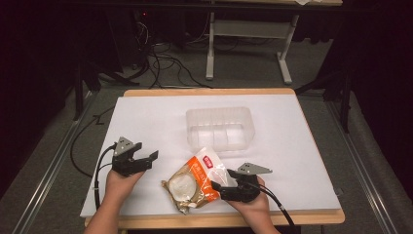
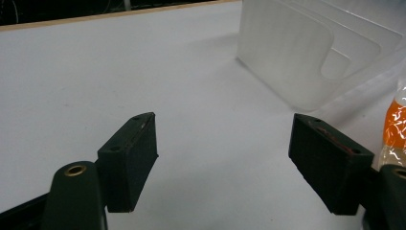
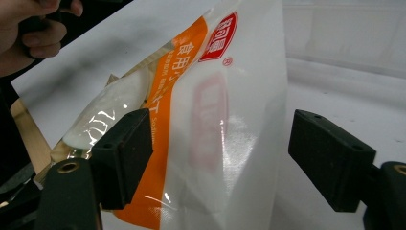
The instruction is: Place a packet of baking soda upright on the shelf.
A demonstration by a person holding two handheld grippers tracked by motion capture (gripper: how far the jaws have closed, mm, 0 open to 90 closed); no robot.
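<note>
High view looks down from overhead; both gripper views sit low, sharing the clear bin [image 1: 220,127] at twelve o'clock.

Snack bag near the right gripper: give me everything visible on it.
The bag is a glossy plastic pouch, orange and white with a red logo, its clear part showing a round white item inside. It lies flat on the white table, just in front of the clear container. Its edge sits between the open jaws of the right gripper, unpinched.
</note>
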